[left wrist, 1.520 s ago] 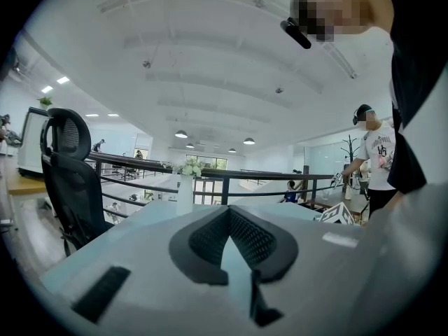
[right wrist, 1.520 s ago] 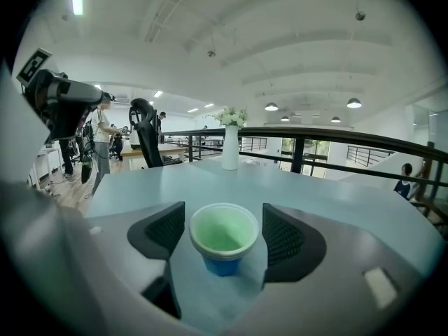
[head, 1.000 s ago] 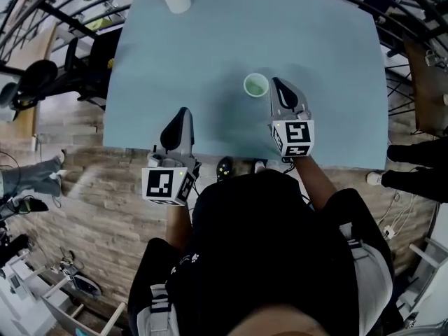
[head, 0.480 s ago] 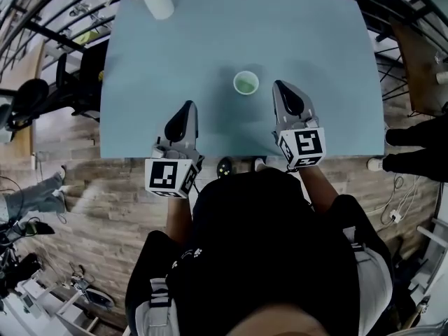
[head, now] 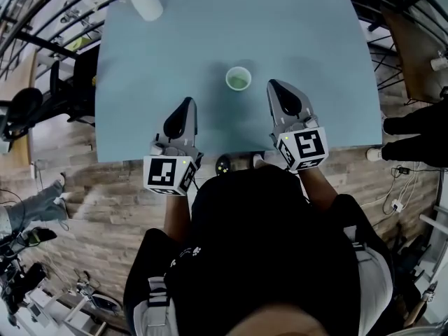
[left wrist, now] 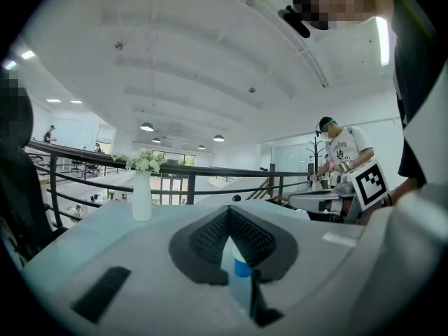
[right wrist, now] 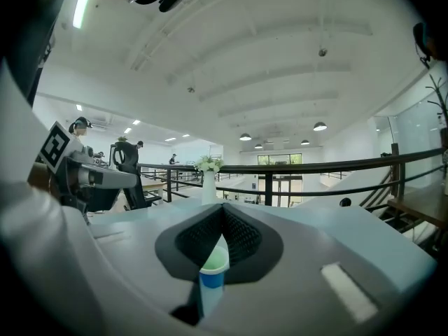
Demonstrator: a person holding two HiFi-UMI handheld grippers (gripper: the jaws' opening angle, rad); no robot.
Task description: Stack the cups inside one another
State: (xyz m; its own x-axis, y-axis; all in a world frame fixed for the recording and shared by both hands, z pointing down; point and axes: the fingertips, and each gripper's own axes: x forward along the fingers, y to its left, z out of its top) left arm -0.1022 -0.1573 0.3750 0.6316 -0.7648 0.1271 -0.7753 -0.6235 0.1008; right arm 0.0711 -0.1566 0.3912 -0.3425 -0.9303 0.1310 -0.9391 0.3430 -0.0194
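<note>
A pale blue tabletop is seen from above, over a wood-patterned floor, with a white vase at the upper left of the frame. The cups stand upright near the middle of the tabletop, a little above centre in the head view.

The main change concerns the right claw. A second ago it was set just beside the cups; now a clear strip of bare tabletop is seen between its tip and them. Its jaws are pressed together with nothing held. The left claw is likewise closed and empty, and has been kept low in the frame, well apart from the cups.

In the right gripper view a green inside is shown within a blue wall, so one cup is judged to be seated in the other already. The withdrawal of the right claw is read as a release after the nesting. No loose cup is seen anywhere else on the tabletop, so the stacking is judged to be finished or nearly so.

The cups lie up and to the left of the right claw's tip and up and to the right of the left claw's tip, touched by neither. In both gripper views they are seen low in the frame, beyond the closed jaws.
</note>
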